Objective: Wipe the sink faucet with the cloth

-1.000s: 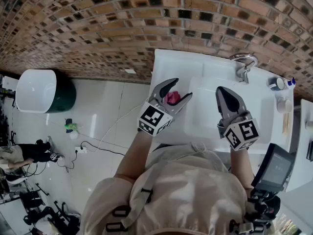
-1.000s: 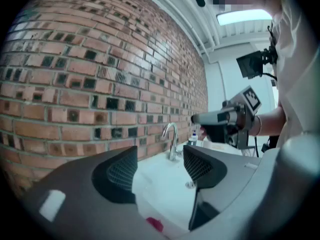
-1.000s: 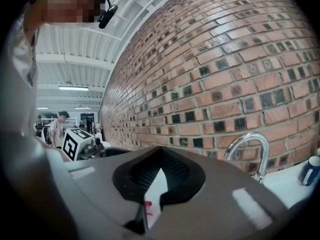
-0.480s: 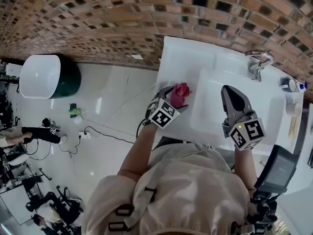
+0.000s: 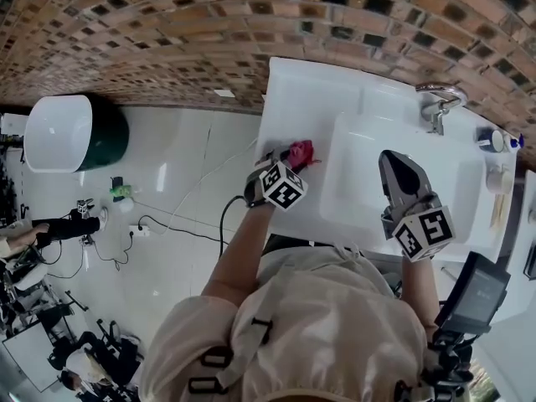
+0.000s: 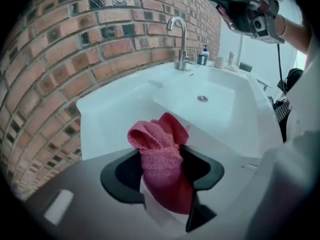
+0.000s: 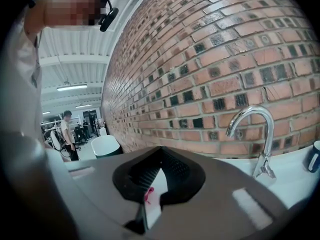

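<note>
A pink cloth (image 5: 300, 152) lies bunched on the white counter to the left of the sink basin (image 5: 360, 187). My left gripper (image 5: 289, 159) points steeply down onto it. In the left gripper view the cloth (image 6: 161, 149) fills the gap of the left gripper (image 6: 163, 158); the jaws are closing and press it from both sides. The chrome faucet (image 5: 435, 100) (image 6: 180, 34) (image 7: 257, 131) stands at the basin's back edge by the brick wall. My right gripper (image 5: 391, 162) (image 7: 160, 151) hovers over the basin, tips together, holding nothing.
Cups and small bottles (image 5: 492, 145) stand on the counter right of the faucet. A dark screen (image 5: 477, 287) sits at the lower right. On the floor to the left are a white and green bin (image 5: 71, 141) and cables (image 5: 167, 241).
My left gripper dropped from above the counter onto the pink cloth, opened wide and closed round it. The right gripper sank slightly over the basin.
</note>
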`<action>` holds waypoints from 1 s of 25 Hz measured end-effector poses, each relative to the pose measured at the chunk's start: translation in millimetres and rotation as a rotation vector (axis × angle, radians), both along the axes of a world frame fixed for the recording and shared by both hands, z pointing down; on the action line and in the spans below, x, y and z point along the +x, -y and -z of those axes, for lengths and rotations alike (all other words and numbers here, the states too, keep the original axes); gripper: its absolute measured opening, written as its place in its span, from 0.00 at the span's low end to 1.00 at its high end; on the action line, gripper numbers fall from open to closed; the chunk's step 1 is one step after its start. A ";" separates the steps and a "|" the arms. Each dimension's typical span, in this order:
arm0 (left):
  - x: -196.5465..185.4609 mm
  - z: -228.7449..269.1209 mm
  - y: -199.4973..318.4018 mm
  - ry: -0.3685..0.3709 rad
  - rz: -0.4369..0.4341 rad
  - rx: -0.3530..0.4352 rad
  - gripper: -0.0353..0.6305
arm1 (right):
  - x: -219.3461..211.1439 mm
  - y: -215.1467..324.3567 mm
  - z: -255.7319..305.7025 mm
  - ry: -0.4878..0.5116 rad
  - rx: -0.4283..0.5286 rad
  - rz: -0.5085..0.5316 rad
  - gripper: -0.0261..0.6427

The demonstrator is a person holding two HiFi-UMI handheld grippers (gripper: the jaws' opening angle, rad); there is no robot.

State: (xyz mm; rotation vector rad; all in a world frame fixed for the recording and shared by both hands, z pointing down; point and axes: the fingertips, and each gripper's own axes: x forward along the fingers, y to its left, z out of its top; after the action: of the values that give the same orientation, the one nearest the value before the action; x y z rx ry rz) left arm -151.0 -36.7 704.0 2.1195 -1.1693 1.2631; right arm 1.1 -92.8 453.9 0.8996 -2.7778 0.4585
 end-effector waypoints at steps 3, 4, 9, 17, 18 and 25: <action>-3.4 -4.5 3.2 0.009 0.018 0.007 0.38 | 4.3 1.7 -2.4 0.000 -0.007 -0.009 0.02; -5.2 -5.1 4.7 0.005 0.030 0.008 0.34 | 5.1 1.6 -2.8 0.001 -0.008 -0.012 0.02; -13.1 9.6 11.9 -0.057 0.085 0.030 0.26 | 11.2 0.7 3.2 0.009 0.010 -0.021 0.02; 20.8 144.5 75.5 -0.321 0.130 0.344 0.25 | 40.7 5.8 23.5 0.045 0.045 -0.093 0.02; 32.5 164.1 86.4 -0.356 0.108 0.380 0.25 | 44.5 6.5 26.2 0.045 0.053 -0.102 0.02; 124.1 248.6 162.1 -0.379 -0.108 0.527 0.26 | 84.2 25.9 44.4 0.047 0.103 -0.202 0.02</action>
State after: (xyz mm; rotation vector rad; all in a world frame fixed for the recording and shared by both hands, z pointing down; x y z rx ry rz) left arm -26.8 -198.9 455.4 2.6749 -1.3264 0.5769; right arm 85.3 -118.7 409.6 1.2149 -2.7871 0.3736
